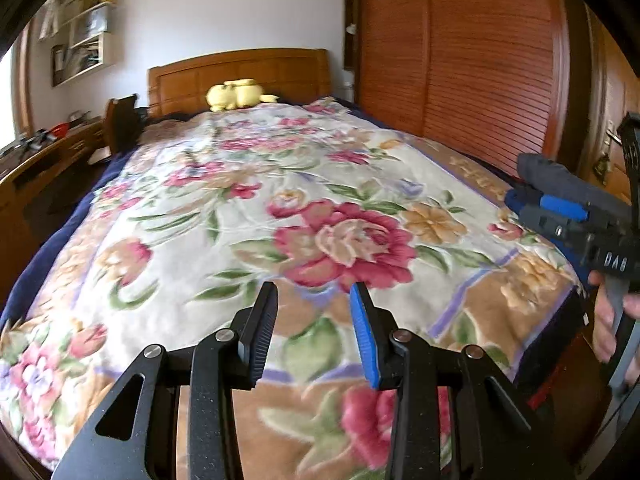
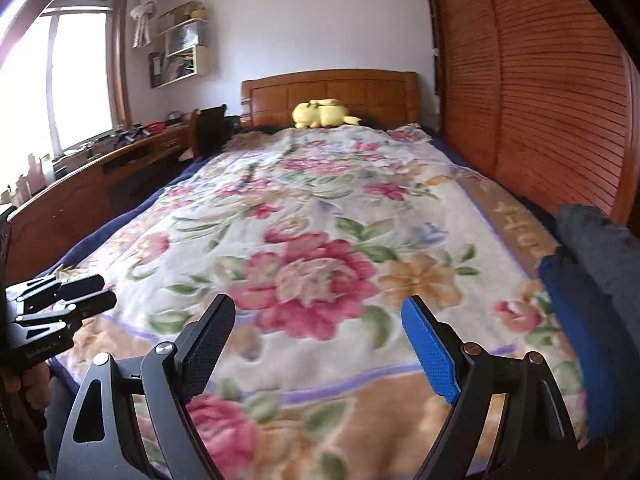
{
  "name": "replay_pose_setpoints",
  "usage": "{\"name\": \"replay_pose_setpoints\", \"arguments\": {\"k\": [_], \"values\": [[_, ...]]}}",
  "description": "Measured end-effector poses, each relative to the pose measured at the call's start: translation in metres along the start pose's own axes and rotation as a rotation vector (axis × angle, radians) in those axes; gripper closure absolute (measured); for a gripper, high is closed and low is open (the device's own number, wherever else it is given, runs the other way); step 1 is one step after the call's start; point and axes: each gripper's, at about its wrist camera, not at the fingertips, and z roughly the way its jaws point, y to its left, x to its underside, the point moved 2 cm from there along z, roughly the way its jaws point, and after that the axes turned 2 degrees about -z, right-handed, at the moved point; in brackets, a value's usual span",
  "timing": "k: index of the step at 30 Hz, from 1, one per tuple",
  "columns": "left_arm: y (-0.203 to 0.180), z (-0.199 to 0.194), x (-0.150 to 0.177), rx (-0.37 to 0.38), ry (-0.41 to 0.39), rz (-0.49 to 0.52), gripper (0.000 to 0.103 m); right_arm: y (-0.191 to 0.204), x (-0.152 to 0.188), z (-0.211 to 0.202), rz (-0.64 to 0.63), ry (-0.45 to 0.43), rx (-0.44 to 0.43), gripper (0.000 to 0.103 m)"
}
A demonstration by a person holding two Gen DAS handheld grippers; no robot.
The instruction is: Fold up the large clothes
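Observation:
A dark grey and blue garment (image 2: pixel 592 264) lies bunched on the bed's right edge; in the left wrist view it (image 1: pixel 560 184) sits just behind the right gripper. My left gripper (image 1: pixel 314 294) is open and empty above the foot of the bed. My right gripper (image 2: pixel 318 308) is open and empty, to the left of the garment; seen from the left wrist view (image 1: pixel 520 204) its fingers point at the garment's edge. The left gripper also shows at the left edge of the right wrist view (image 2: pixel 102 290).
A floral blanket (image 1: pixel 280 208) covers the bed. A yellow plush toy (image 1: pixel 236 94) lies by the wooden headboard (image 2: pixel 332 90). A slatted wooden wardrobe (image 1: pixel 460 52) stands on the right, a cluttered desk (image 2: pixel 92 168) and window on the left.

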Motion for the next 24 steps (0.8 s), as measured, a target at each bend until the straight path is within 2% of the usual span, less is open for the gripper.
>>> {"name": "replay_pose_setpoints", "arguments": {"k": [4,7,10,17,24], "values": [[0.019,-0.024,-0.001,-0.055,-0.036,-0.021,0.065,0.022,0.001,-0.001,0.009,-0.017,-0.041,0.017],[0.029,-0.041,-0.003,-0.058,-0.058,-0.040,0.065,0.042,0.002,-0.006,0.002,-0.039,-0.051,0.017],[0.035,-0.059,-0.007,-0.069,-0.090,-0.049,0.065,0.040,0.005,-0.011,0.010,-0.062,-0.069,0.017],[0.039,-0.093,-0.012,-0.081,-0.154,-0.062,0.065,0.044,0.016,-0.027,0.002,-0.130,-0.048,0.017],[0.040,-0.103,-0.009,-0.090,-0.179,-0.070,0.065,0.047,0.025,-0.027,-0.018,-0.163,-0.033,0.017]]}}
